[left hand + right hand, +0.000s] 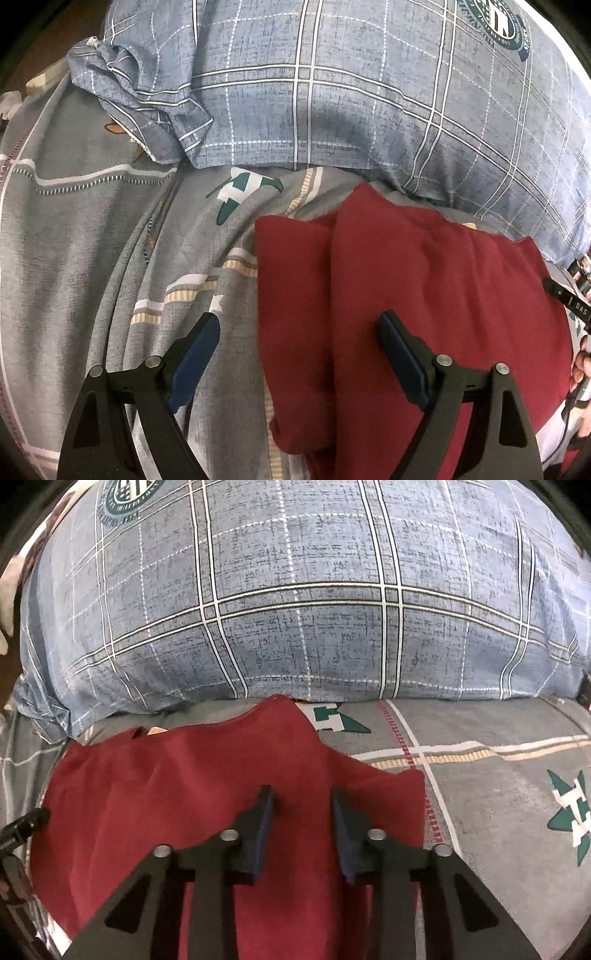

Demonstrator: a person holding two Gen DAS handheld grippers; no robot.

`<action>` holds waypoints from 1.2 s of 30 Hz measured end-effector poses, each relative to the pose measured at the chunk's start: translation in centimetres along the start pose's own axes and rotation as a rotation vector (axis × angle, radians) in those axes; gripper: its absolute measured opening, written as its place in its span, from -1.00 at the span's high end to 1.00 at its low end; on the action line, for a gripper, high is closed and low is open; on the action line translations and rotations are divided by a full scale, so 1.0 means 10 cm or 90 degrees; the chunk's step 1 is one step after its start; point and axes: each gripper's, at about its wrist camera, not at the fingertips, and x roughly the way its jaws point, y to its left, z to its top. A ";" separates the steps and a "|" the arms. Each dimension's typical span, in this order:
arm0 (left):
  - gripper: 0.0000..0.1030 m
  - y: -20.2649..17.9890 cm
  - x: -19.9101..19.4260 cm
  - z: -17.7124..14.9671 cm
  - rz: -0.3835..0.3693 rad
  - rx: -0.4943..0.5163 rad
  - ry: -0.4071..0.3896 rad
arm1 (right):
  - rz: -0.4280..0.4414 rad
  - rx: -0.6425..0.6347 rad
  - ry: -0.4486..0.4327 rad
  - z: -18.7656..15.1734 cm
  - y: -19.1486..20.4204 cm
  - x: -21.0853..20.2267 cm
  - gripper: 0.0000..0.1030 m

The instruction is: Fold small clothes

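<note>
A dark red garment lies folded on the grey patterned bedsheet, just in front of the pillow. My left gripper hangs wide open above the garment's left edge: one finger over the sheet, the other over the red cloth, nothing between the pads. In the right wrist view the red garment fills the lower left. My right gripper is over its right part, near the cloth's right edge. Its jaws stand a narrow gap apart, and I see only flat cloth below the gap, none pinched.
A large blue plaid pillow borders the far side of the garment. Its loose crumpled corner lies at the left. Grey bedsheet stretches to the right. A hand shows at the right edge.
</note>
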 end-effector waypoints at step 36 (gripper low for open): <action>-0.65 0.04 -0.42 -0.77 -0.050 -0.020 0.013 | 0.086 -0.180 0.022 -0.98 1.24 -0.37 -0.79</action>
